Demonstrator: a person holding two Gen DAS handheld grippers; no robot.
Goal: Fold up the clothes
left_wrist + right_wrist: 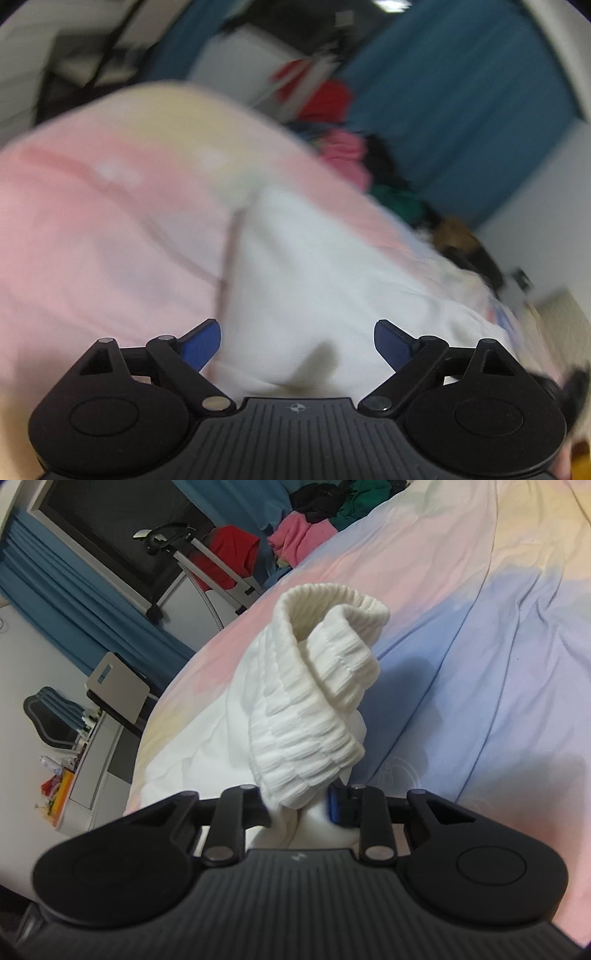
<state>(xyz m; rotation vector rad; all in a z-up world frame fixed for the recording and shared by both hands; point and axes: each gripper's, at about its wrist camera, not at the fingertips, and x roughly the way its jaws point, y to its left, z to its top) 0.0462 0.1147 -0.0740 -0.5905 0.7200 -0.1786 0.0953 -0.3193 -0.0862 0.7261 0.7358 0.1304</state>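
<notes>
White garment [295, 716] lies on the bed [480, 635], its ribbed cuff standing bunched just above the right gripper [299, 805], whose jaws are narrow and pinch the fabric; the cloth hides one pad. The left wrist view is smeared with blur: the garment [314, 266] shows only as a pale patch ahead of the left gripper [297, 343], whose jaws stand wide with nothing between them. Beyond the garment, the pastel sheet lies bare up to a clothes pile [321, 520] at the bed's far edge.

Ribbed white knit garment [314, 701] on smooth, matt pastel cotton sheet [480, 646]
</notes>
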